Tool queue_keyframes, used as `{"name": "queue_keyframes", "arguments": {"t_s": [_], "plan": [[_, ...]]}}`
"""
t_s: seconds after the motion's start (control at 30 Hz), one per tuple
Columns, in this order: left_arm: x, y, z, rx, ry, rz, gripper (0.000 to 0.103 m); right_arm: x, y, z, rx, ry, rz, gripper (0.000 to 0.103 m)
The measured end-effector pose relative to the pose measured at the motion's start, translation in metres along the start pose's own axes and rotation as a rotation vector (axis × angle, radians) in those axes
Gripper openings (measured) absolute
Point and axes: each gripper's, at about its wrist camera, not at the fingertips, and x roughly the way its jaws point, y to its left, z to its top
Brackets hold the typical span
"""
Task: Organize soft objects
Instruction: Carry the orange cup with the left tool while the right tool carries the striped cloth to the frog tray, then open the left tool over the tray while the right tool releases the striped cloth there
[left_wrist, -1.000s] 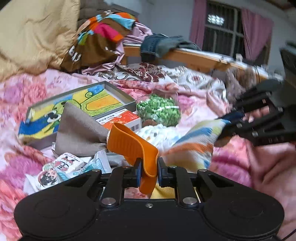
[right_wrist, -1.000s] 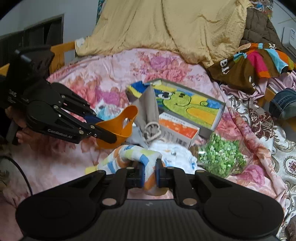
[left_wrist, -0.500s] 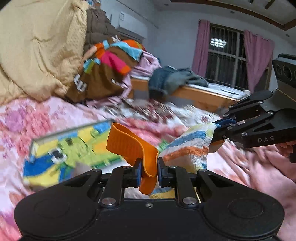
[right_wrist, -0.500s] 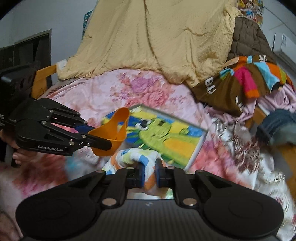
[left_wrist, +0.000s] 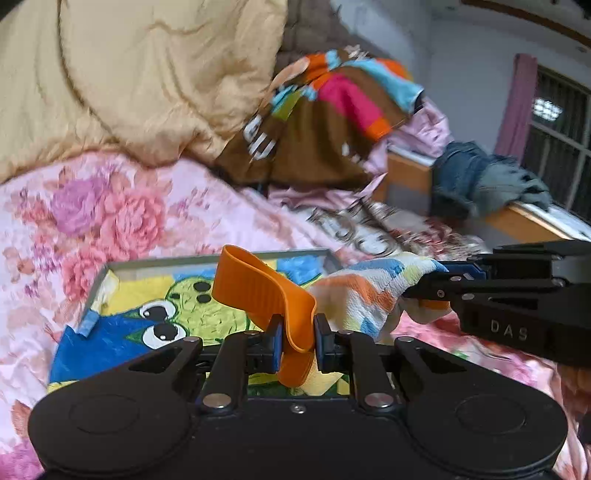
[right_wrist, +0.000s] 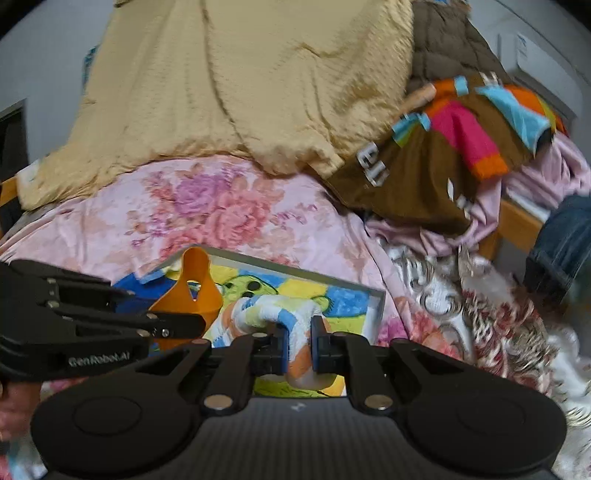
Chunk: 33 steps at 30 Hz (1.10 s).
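Both grippers held above a bed (left_wrist: 122, 206) with a pink floral cover. Left gripper (left_wrist: 297, 338): jaws nearly closed, pinching a folded orange rubbery piece (left_wrist: 266, 291) whose free end curls up and to the left. Right gripper (right_wrist: 298, 341): jaws nearly closed, clamping a striped sock (right_wrist: 273, 314) in white, blue, yellow and orange; the sock's loose part bulges ahead of the pads. The 2 held items hang side by side, the orange piece to the left of the sock, both over an open box (right_wrist: 332, 291) with a green cartoon print that lies on the cover. Behind: a tan quilt (right_wrist: 251, 81), a brown multicoloured garment (right_wrist: 436, 158), jeans (left_wrist: 461, 177) on the wooden bed rail.
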Motion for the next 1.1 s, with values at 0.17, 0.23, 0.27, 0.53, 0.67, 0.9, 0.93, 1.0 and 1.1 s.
{"name": "queue_keyframes", "arguments": {"t_s": [0.17, 0.23, 0.27, 0.53, 0.67, 0.9, 0.93, 1.0, 1.1], "plan": [[0.040, 0.002, -0.003, 0.007, 0.066, 0.057, 0.018, 0.027, -0.022, -0.017, 0.077, 0.045, -0.026, 0.013], [0.052, 0.004, -0.007, 0.002, 0.099, 0.072, 0.018, 0.033, -0.028, -0.023, 0.105, 0.069, -0.022, 0.014], [0.056, 0.004, -0.010, 0.002, 0.112, 0.077, 0.019, 0.035, -0.030, -0.026, 0.110, 0.079, -0.021, 0.014], [0.074, 0.003, -0.025, -0.005, 0.197, 0.077, 0.022, 0.039, -0.026, -0.038, 0.114, 0.125, 0.000, 0.025], [0.076, 0.003, -0.030, -0.022, 0.212, 0.095, 0.033, 0.037, -0.023, -0.042, 0.118, 0.139, -0.005, 0.036], [0.066, 0.002, -0.035, 0.034, 0.188, 0.132, 0.049, 0.027, -0.021, -0.046, 0.104, 0.147, -0.013, 0.075], [0.064, 0.003, -0.035, 0.028, 0.187, 0.130, 0.050, 0.025, -0.021, -0.047, 0.105, 0.143, -0.015, 0.078], [0.060, 0.006, -0.036, 0.006, 0.184, 0.135, 0.052, 0.020, -0.020, -0.048, 0.107, 0.133, -0.025, 0.088], [0.050, 0.010, -0.038, -0.022, 0.158, 0.129, 0.062, 0.011, -0.018, -0.047, 0.107, 0.115, -0.031, 0.091]]}}
